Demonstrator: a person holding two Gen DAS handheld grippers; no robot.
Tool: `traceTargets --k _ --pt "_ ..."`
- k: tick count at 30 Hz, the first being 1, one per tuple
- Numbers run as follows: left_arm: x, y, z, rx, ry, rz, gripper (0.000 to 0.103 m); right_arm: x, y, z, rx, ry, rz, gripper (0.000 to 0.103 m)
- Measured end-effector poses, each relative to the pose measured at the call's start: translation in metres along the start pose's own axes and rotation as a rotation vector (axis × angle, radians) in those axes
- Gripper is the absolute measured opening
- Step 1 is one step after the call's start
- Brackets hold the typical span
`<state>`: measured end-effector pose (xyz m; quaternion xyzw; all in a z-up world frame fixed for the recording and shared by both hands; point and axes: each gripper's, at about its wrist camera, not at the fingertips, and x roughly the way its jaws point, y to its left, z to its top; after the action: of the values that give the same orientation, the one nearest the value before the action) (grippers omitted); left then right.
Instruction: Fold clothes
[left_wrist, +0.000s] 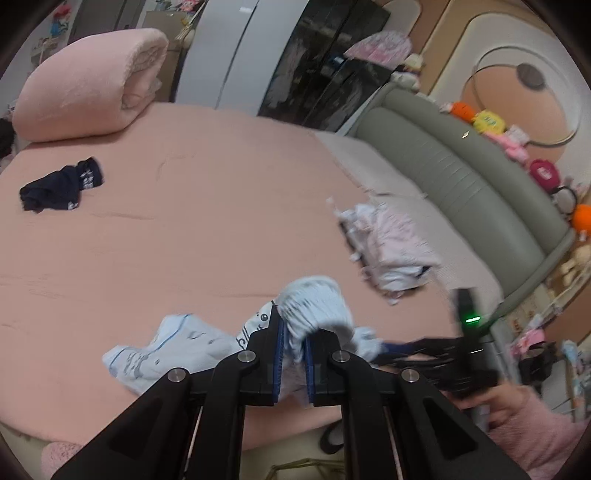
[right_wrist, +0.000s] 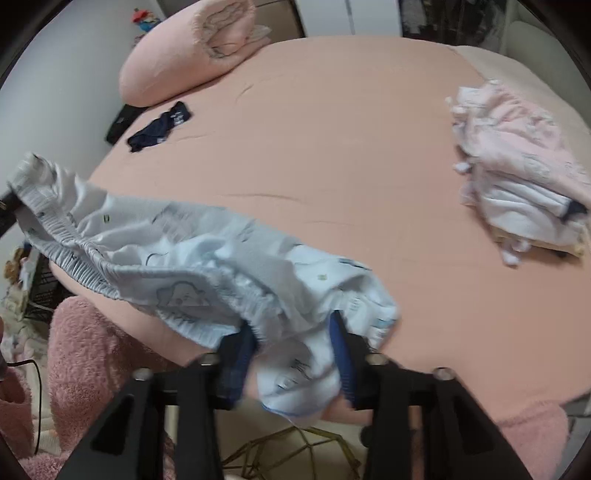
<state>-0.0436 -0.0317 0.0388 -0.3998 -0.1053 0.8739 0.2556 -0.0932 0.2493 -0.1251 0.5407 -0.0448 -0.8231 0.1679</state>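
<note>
Light-blue garment (right_wrist: 207, 258) held above the pink bed (right_wrist: 332, 147).
Left tongs (left_wrist: 293, 354) and right tongs (right_wrist: 295, 343), angled downward, each clamp its waistband.

Left claw (left_wrist: 293, 354) clamped on bunched pale-blue garment (left_wrist: 314, 310) above pink bed (left_wrist: 207, 221). Dark garment (left_wrist: 61, 188) far left; folded pile (left_wrist: 391, 243) right.
</note>
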Motion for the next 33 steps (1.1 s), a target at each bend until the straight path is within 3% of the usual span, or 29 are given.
traceTargets --k 2,4,6,11,15,17,19,21,24,27,29,30,33 --pt "-0.006 -0.010 0.009 0.035 -0.010 0.018 0.008 0.007 0.009 0.011 -0.035 0.011 0.089 0.009" --pt "-0.009 -0.017 0.018 0.063 -0.018 0.040 0.008 0.010 0.016 0.022 -0.038 0.010 0.196 0.006" --pt "-0.002 -0.014 0.031 0.061 -0.017 0.074 0.008 -0.003 0.014 0.044 0.006 -0.019 0.246 0.005" --pt "0.011 -0.005 0.096 0.056 -0.053 0.127 0.007 -0.081 -0.013 0.121 0.059 -0.242 0.102 0.004" --pt "-0.019 -0.031 0.164 0.133 -0.194 0.169 0.008 -0.174 -0.016 0.182 0.069 -0.439 0.028 0.004" --pt "-0.058 -0.055 0.180 0.201 -0.322 0.164 0.008 -0.234 -0.004 0.189 0.030 -0.604 0.046 0.004" --pt "-0.085 -0.071 0.184 0.227 -0.395 0.156 0.008 -0.286 0.007 0.181 -0.017 -0.753 0.029 0.004" --pt "-0.092 -0.078 0.176 0.244 -0.419 0.165 0.008 -0.312 0.013 0.162 -0.044 -0.825 0.004 0.004" --pt "-0.050 -0.068 0.136 0.262 -0.318 0.248 0.008 -0.254 0.011 0.128 -0.081 -0.709 -0.091 0.005" --pt "0.040 -0.020 0.079 0.141 -0.045 0.216 0.008 -0.194 0.008 0.095 -0.113 -0.586 -0.183 0.005" --pt "0.102 0.014 0.032 0.054 0.143 0.198 0.008 -0.117 -0.008 0.078 -0.071 -0.409 -0.212 0.006" --pt "0.126 0.026 0.010 0.031 0.221 0.196 0.008 -0.072 -0.022 0.063 -0.030 -0.293 -0.194 0.006" --pt "0.171 0.053 -0.041 -0.017 0.389 0.189 0.008 -0.006 -0.043 0.031 0.035 -0.136 -0.173 0.006"
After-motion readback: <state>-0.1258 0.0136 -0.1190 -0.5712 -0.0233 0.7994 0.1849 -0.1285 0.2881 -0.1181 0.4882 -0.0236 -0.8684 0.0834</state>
